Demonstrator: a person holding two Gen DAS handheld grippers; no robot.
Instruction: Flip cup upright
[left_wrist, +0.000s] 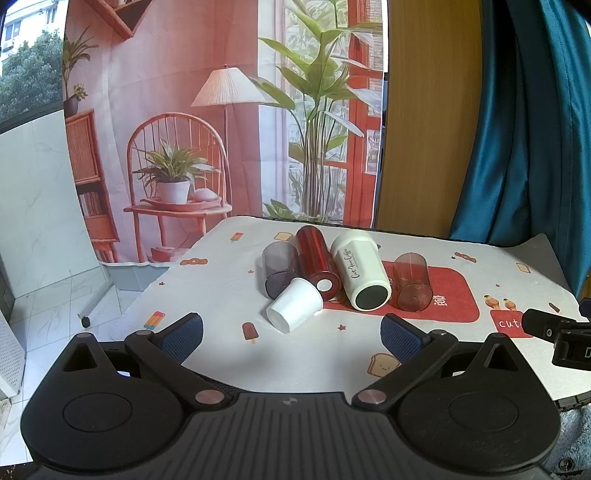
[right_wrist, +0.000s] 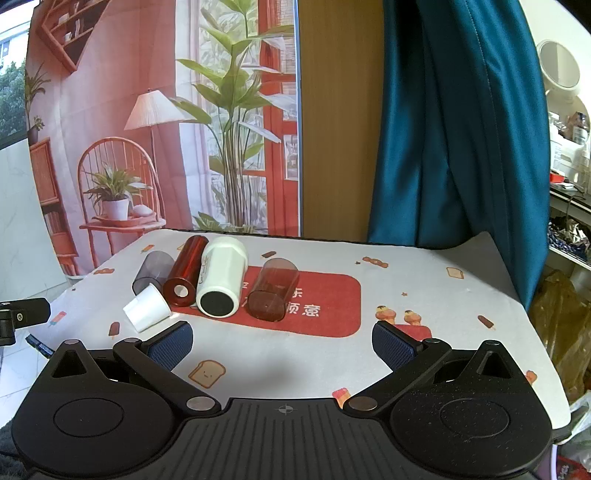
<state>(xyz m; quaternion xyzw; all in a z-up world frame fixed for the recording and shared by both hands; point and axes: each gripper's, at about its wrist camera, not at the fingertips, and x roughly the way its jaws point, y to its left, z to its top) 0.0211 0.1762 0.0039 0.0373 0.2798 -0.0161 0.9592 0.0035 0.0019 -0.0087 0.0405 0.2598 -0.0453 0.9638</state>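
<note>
Several cups lie on their sides in a row on the table: a small white paper cup (left_wrist: 294, 305) (right_wrist: 147, 308), a smoky grey clear cup (left_wrist: 279, 268) (right_wrist: 153, 271), a red tumbler (left_wrist: 317, 263) (right_wrist: 185, 271), a large white cup with black lettering (left_wrist: 360, 271) (right_wrist: 221, 275), and a brownish clear cup (left_wrist: 412, 281) (right_wrist: 273, 289). My left gripper (left_wrist: 291, 338) is open and empty, a short way in front of the paper cup. My right gripper (right_wrist: 282, 345) is open and empty, in front of the brownish cup.
The table (left_wrist: 221, 280) has a white patterned cloth with a red patch (right_wrist: 332, 306). A printed backdrop (left_wrist: 184, 129), a wooden panel (right_wrist: 332, 129) and a teal curtain (right_wrist: 450, 129) stand behind it. Part of the other gripper shows at the right edge (left_wrist: 557, 332) and at the left edge (right_wrist: 22, 314).
</note>
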